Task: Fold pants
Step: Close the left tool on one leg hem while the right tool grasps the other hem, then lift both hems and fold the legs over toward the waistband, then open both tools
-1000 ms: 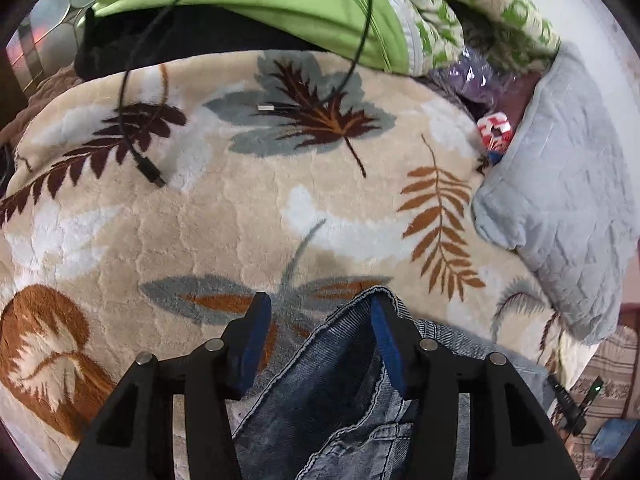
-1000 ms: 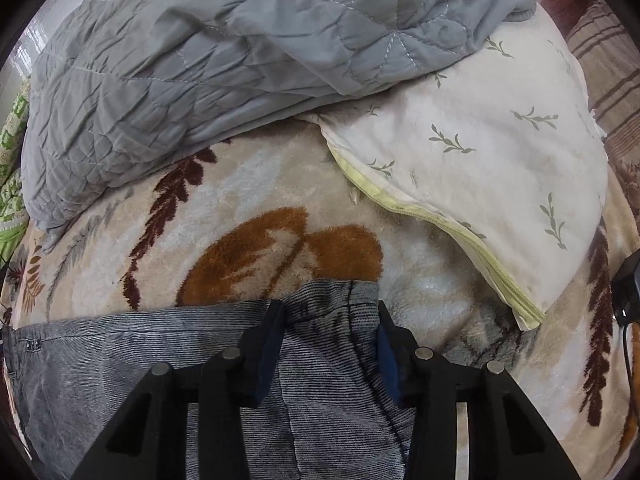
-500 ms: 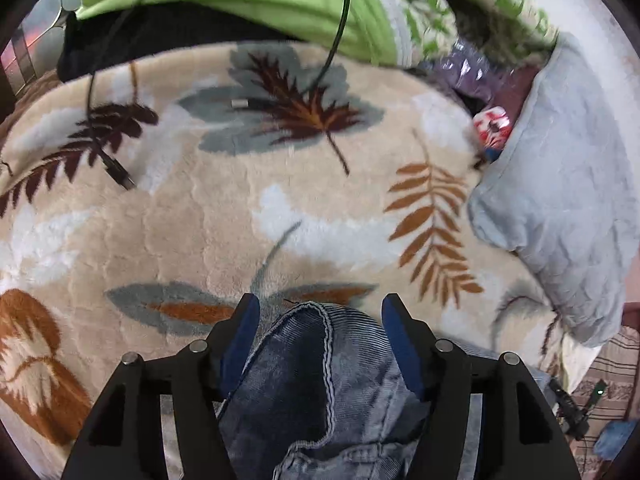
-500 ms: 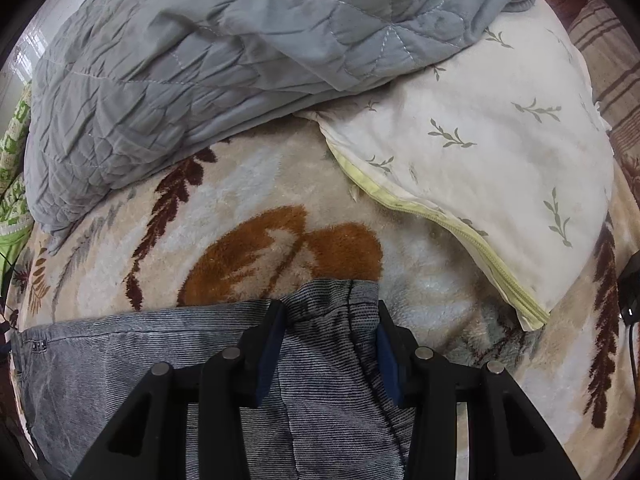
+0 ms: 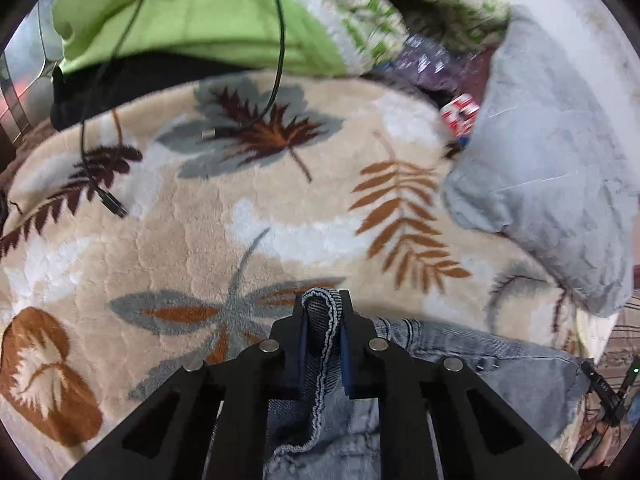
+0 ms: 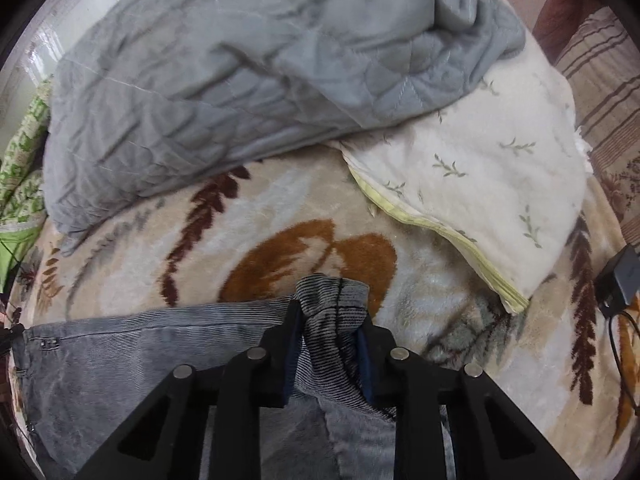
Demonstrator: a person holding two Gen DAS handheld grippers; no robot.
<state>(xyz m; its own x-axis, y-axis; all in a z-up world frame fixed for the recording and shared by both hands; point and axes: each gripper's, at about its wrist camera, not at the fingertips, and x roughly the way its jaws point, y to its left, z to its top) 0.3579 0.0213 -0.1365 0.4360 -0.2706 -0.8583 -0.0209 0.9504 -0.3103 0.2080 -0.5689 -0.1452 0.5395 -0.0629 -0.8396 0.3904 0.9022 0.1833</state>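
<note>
In the left wrist view, the left gripper (image 5: 321,312) enters from the bottom centre, pitched steeply down toward the leaf-patterned blanket (image 5: 280,216). Its jaws are pinched tight on a folded hem of the jeans (image 5: 500,376), which bunch between the pads and spread toward the lower right. In the right wrist view, the right gripper (image 6: 330,320) also rises from the bottom centre, angled steeply down; its jaws are closing, with a ridge of the striped grey denim squeezed between them. The rest of the jeans lies flat across the lower left, below the grey quilt (image 6: 224,92) and the pale pillow (image 6: 500,184).
</note>
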